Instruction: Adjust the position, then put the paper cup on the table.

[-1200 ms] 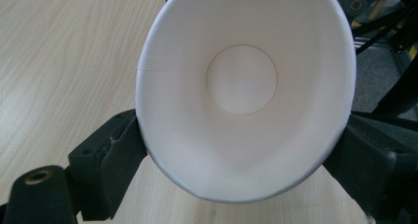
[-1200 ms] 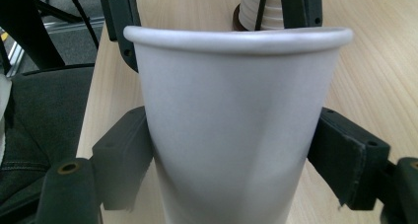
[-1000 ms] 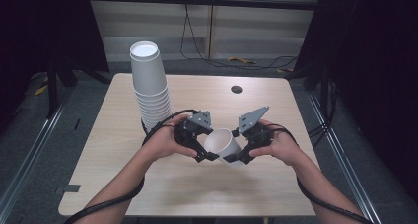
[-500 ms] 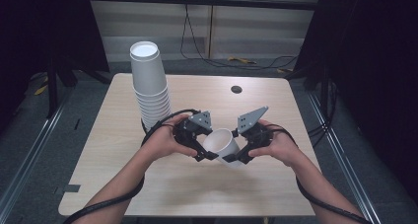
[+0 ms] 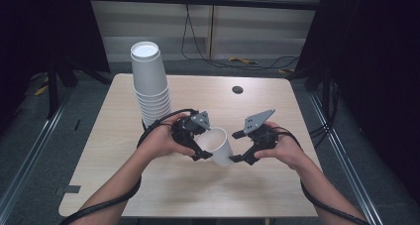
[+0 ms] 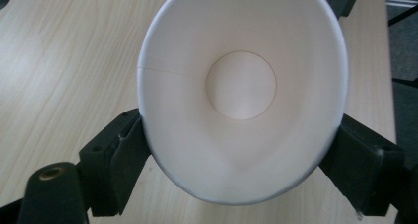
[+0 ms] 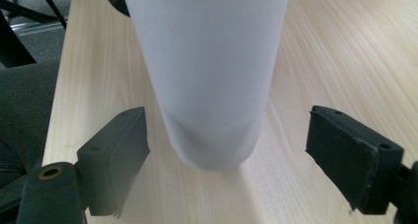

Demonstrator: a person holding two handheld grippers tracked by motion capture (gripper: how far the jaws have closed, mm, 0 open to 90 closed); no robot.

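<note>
Squeezing smooth white paper cup oval, pale woodgrain table

place: lab recording booth | evidence: black curtains; loose floor cables; bare table

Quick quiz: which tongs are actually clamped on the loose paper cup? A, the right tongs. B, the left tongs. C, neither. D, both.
B: the left tongs press both sides of the paper cup at its squashed rim, while the right tongs stand apart from its base.
</note>
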